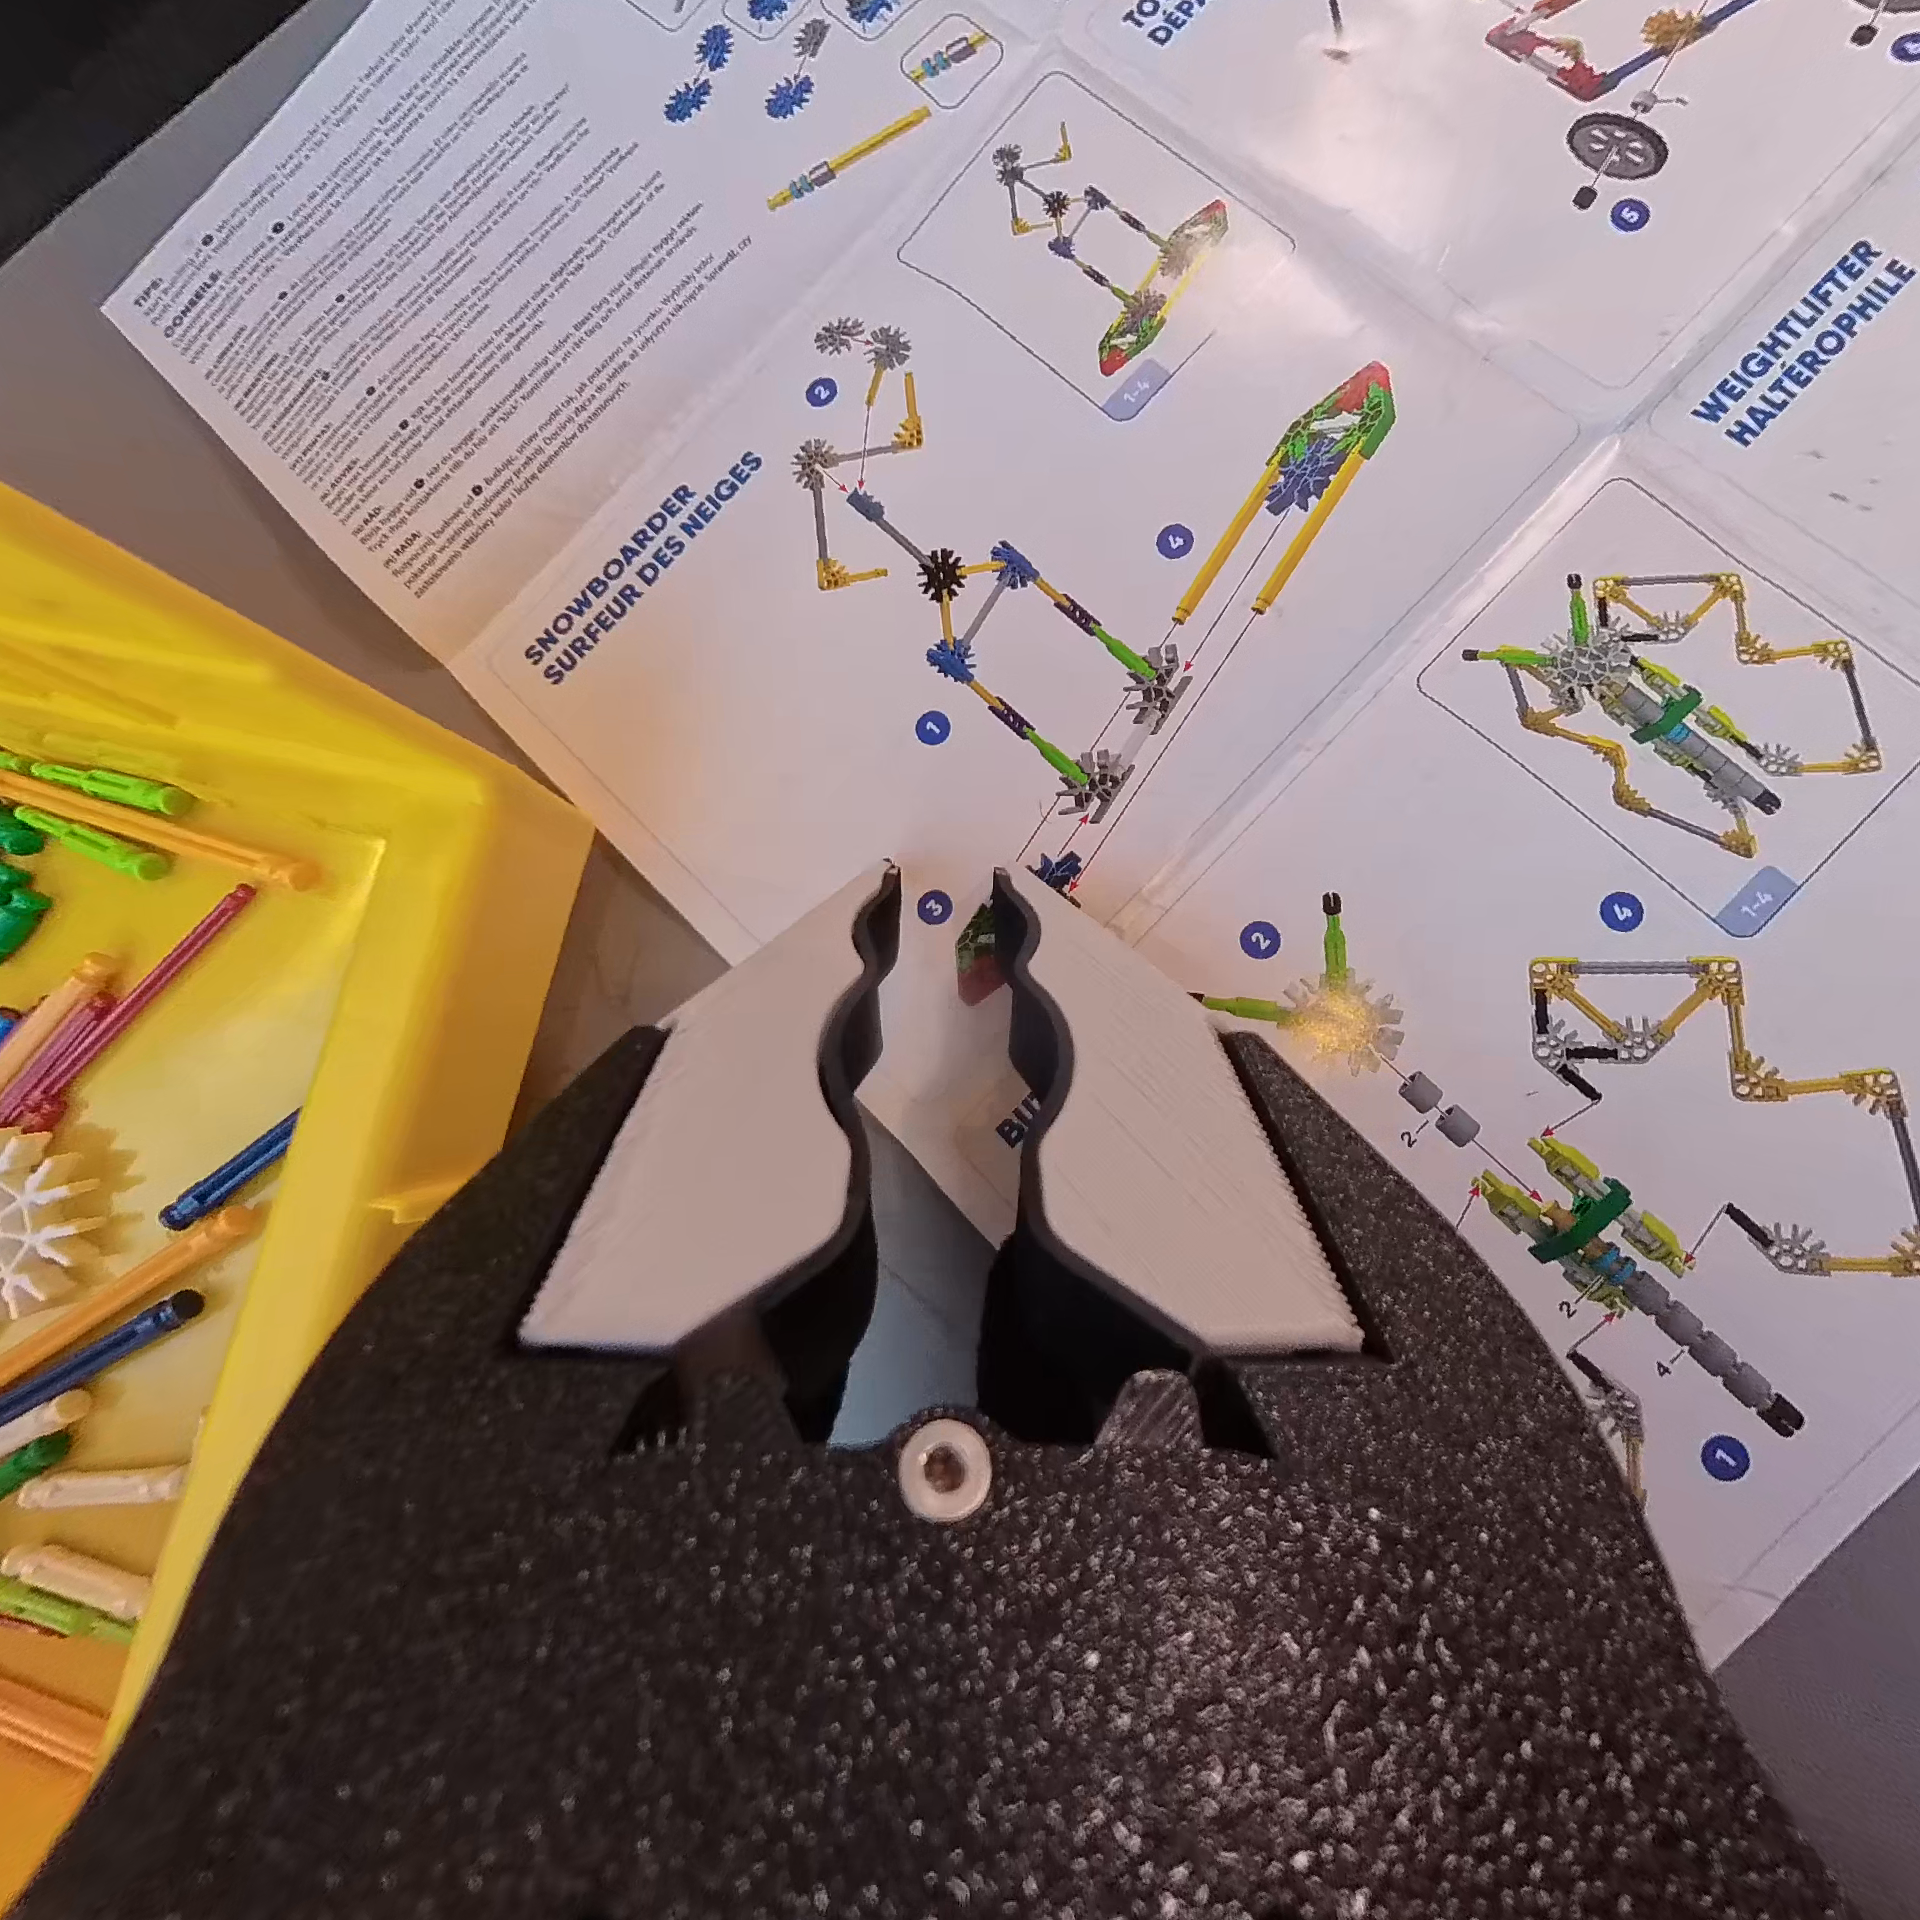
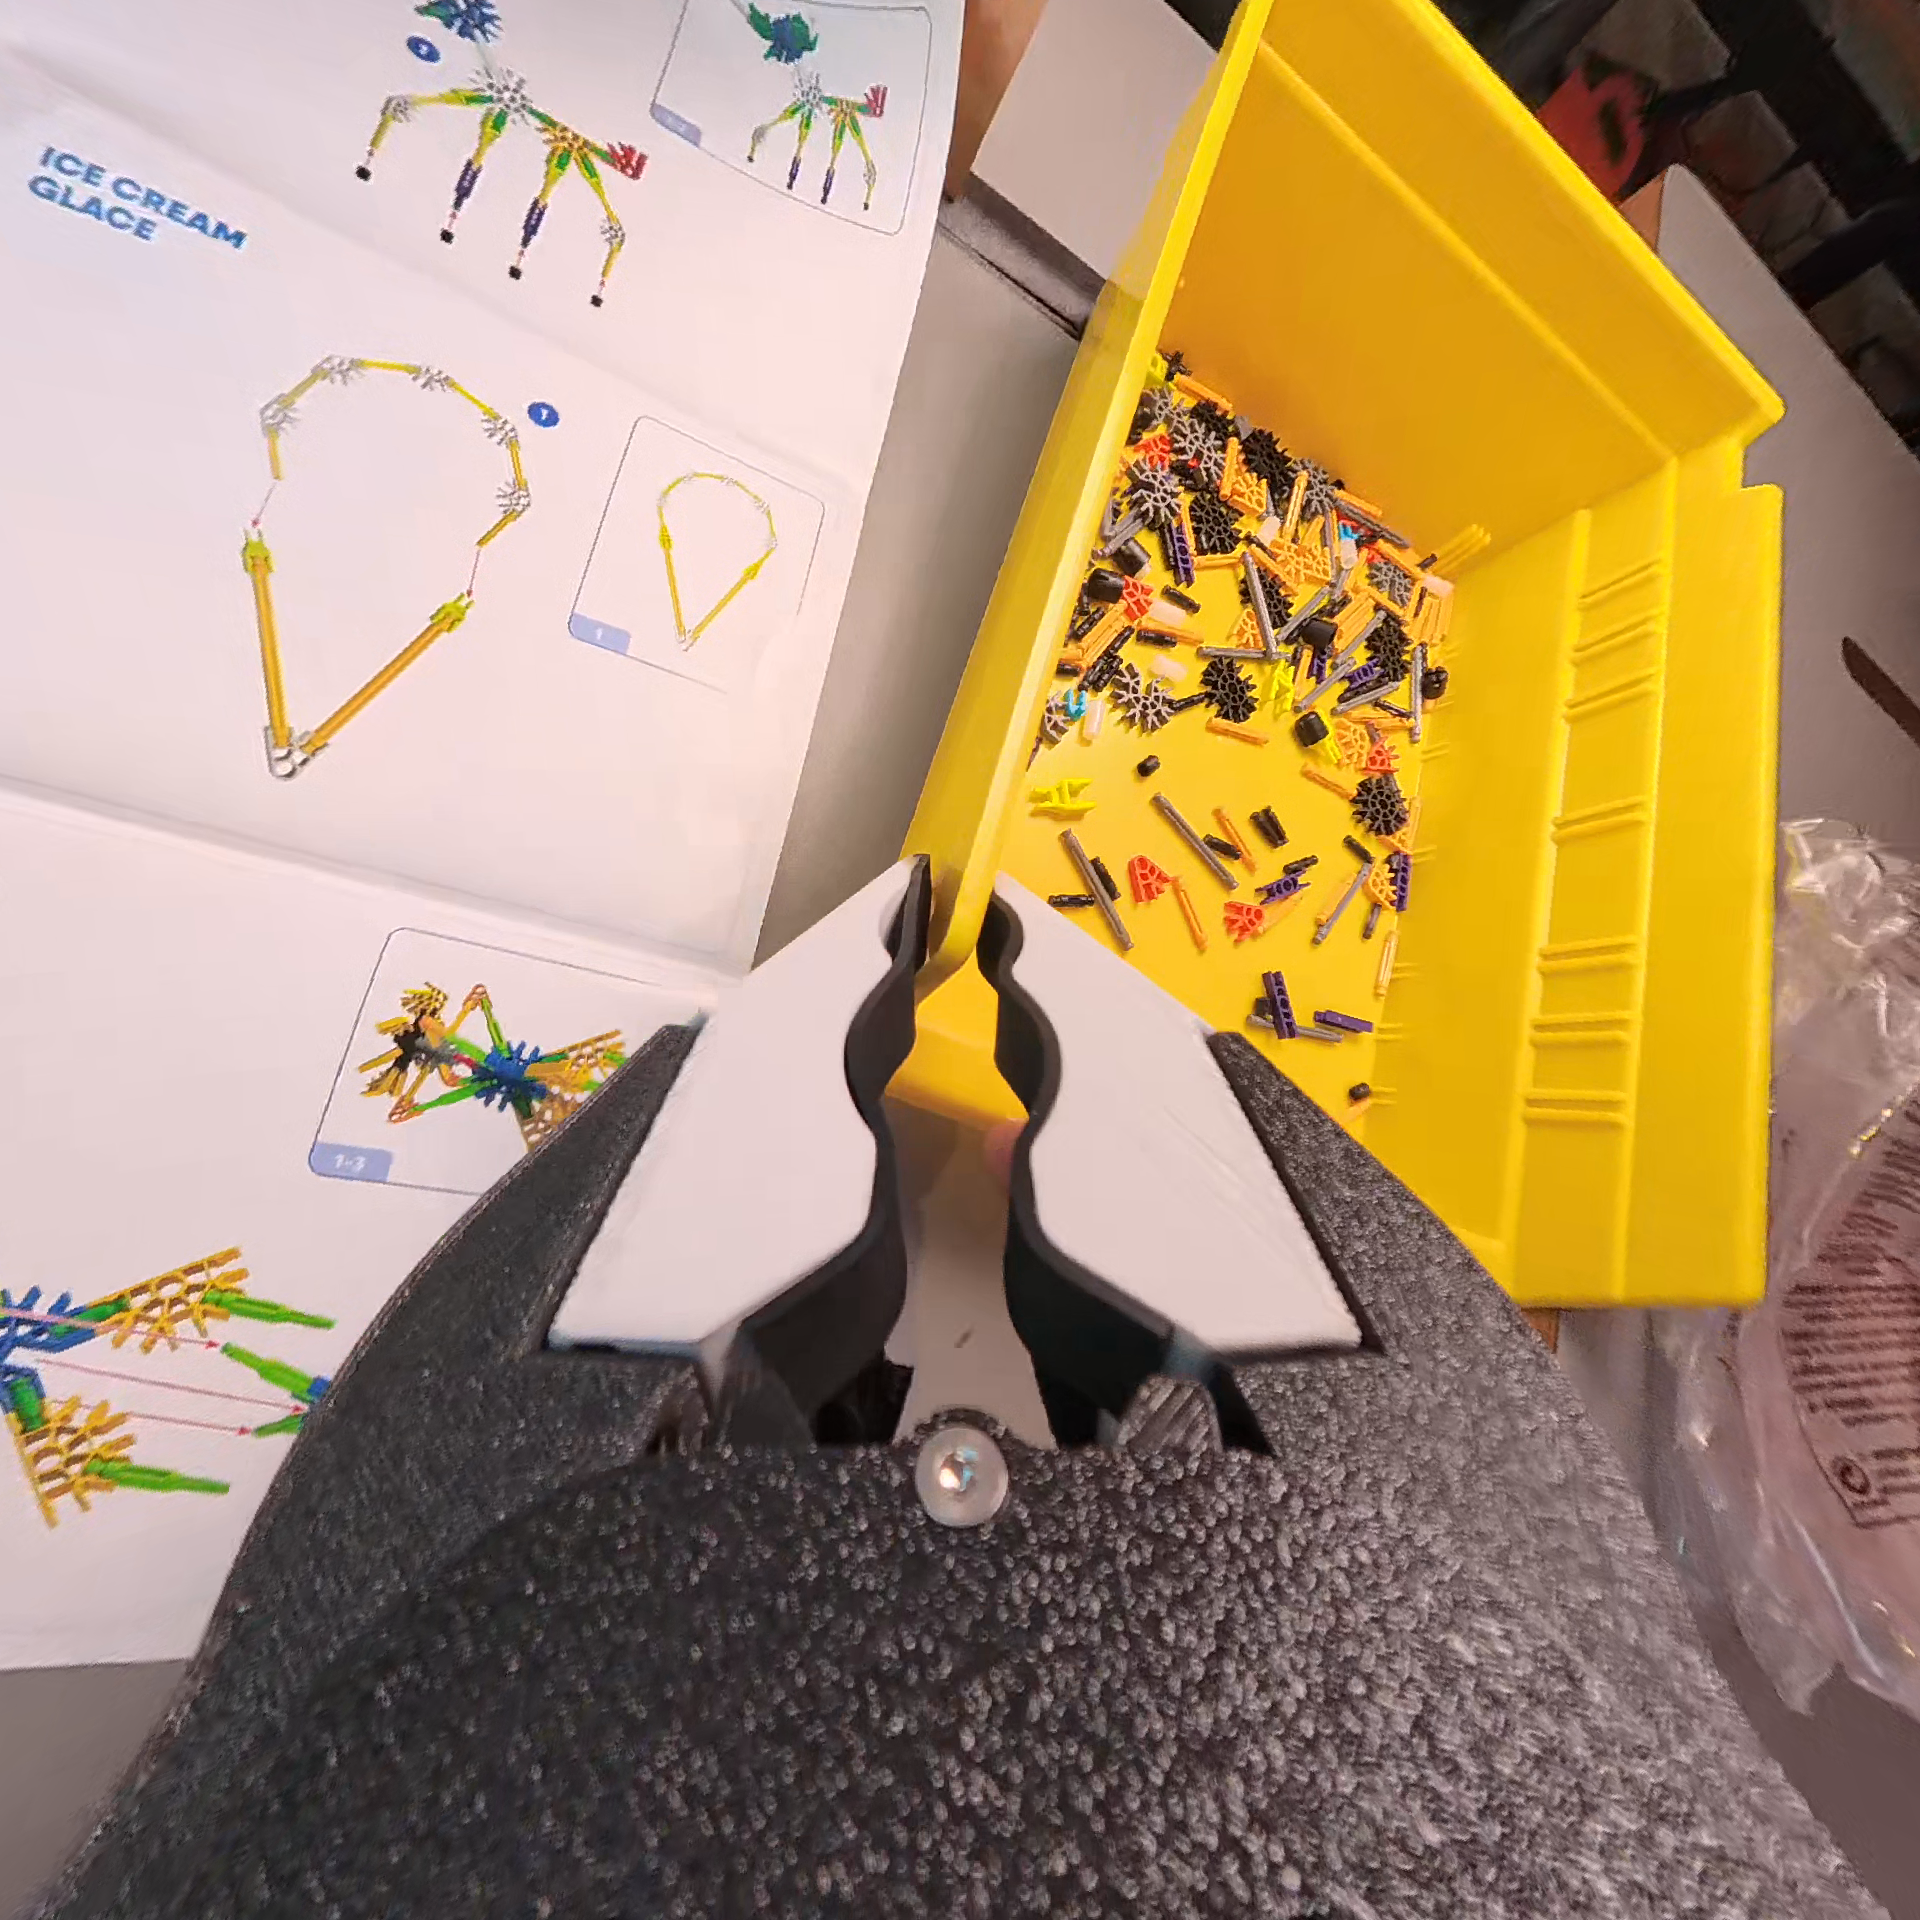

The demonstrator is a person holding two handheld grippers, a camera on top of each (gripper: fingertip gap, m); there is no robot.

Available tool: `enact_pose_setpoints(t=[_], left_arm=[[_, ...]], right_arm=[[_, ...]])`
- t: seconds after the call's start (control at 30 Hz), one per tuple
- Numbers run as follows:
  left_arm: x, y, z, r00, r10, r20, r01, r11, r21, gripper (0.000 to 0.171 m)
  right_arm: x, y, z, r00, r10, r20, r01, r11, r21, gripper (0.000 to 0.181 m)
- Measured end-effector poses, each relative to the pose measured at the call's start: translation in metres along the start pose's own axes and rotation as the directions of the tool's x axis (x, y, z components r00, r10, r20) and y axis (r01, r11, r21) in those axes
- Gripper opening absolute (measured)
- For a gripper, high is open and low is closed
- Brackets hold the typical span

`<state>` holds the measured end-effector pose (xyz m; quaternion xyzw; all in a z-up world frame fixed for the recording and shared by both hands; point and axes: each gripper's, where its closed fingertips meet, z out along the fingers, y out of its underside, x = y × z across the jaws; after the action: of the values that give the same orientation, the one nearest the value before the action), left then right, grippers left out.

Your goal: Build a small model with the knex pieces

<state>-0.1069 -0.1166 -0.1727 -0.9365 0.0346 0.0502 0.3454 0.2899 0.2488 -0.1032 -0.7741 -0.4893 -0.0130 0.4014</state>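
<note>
My left gripper (image 1: 943,883) hovers open and empty over a large white instruction sheet (image 1: 1455,540) printed with building diagrams. A yellow bin (image 1: 416,894) holding coloured plastic rods (image 1: 156,997) and a white snowflake connector (image 1: 42,1216) lies just to its left. My right gripper (image 2: 956,904) is shut on the near left wall of another yellow bin (image 2: 1403,312). The wall's edge runs between the two fingertips. This bin holds several small black, grey and orange connectors and short rods (image 2: 1247,644). The instruction sheet also shows in the right wrist view (image 2: 468,727), left of the bin.
A crumpled clear plastic bag (image 2: 1839,1247) lies right of the gripped bin. The grey table (image 1: 208,395) shows between sheet and bin. Dark clutter (image 2: 1766,125) stands beyond the bin's far side. Some 55 centimetres of space lies between my two pairs of fingers.
</note>
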Motion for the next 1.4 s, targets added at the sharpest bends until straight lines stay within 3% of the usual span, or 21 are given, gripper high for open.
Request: enact_pose_setpoints(t=[0.1,0.17,0.27,0.33,0.37,0.43,0.47,0.5,0.53,0.57,0.9,1.17,1.27,1.4], left_arm=[[0.004,-0.003,-0.001,0.999,0.037,0.001,-0.037,0.999,0.012,0.025],[0.010,-0.007,-0.002,0.999,0.032,-0.026,-0.031,0.999,0.028,0.036],[0.014,-0.005,0.000,0.998,0.020,-0.052,-0.020,1.000,0.014,0.051],[0.015,-0.004,0.000,0.997,0.007,-0.072,-0.006,1.000,0.013,0.051],[0.016,-0.004,0.001,0.997,0.005,-0.080,-0.004,1.000,0.010,0.050],[0.019,-0.003,0.001,0.995,0.004,-0.097,-0.003,1.000,0.008,0.045],[0.020,-0.003,0.001,0.995,0.002,-0.102,-0.002,1.000,0.008,0.044],[0.020,-0.003,0.001,0.995,0.002,-0.104,-0.001,1.000,0.009,0.043],[0.021,-0.003,0.001,0.994,0.000,-0.109,0.001,1.000,0.012,0.042],[0.021,-0.003,0.001,0.993,-0.003,-0.115,0.005,1.000,0.014,0.042],[0.045,-0.017,0.010,0.981,0.031,-0.193,-0.026,0.999,0.033,0.039],[0.050,-0.022,0.012,0.982,0.060,-0.179,-0.052,0.998,0.047,0.036],[0.048,-0.023,0.011,0.984,0.070,-0.165,-0.060,0.996,0.063,0.043],[0.043,-0.042,0.002,0.989,0.046,-0.144,-0.020,0.984,0.179,0.049]], right_arm=[[0.003,-0.006,0.008,1.000,-0.015,0.006,0.015,1.000,-0.007,0.008],[0.009,-0.010,0.006,0.997,-0.033,-0.066,0.033,0.999,-0.015,0.020],[-0.007,-0.042,-0.025,0.986,-0.113,-0.119,0.129,0.983,0.133,0.031],[-0.057,-0.061,-0.040,0.986,-0.165,0.031,0.152,0.955,0.254,0.031],[-0.087,-0.057,-0.039,0.971,-0.188,0.149,0.148,0.958,0.246,0.032],[-0.134,-0.026,-0.022,0.917,-0.223,0.331,0.196,0.974,0.112,0.057],[-0.142,-0.006,-0.010,0.905,-0.226,0.362,0.225,0.973,0.045,0.063],[-0.144,0.009,0.000,0.902,-0.194,0.385,0.210,0.978,-0.001,0.063],[-0.147,0.004,-0.005,0.885,-0.077,0.458,0.076,0.997,0.019,0.054],[-0.146,0.010,-0.008,0.867,0.007,0.499,0.011,0.999,-0.034,0.056],[-0.127,0.065,-0.034,0.872,0.070,0.485,0.012,0.986,-0.165,0.051],[-0.127,0.064,-0.033,0.881,0.077,0.467,0.007,0.984,-0.176,0.058],[-0.124,0.049,-0.032,0.901,0.052,0.431,0.002,0.992,-0.125,0.057],[-0.116,-0.029,-0.057,0.941,0.011,0.337,-0.085,0.975,0.205,0.055]])
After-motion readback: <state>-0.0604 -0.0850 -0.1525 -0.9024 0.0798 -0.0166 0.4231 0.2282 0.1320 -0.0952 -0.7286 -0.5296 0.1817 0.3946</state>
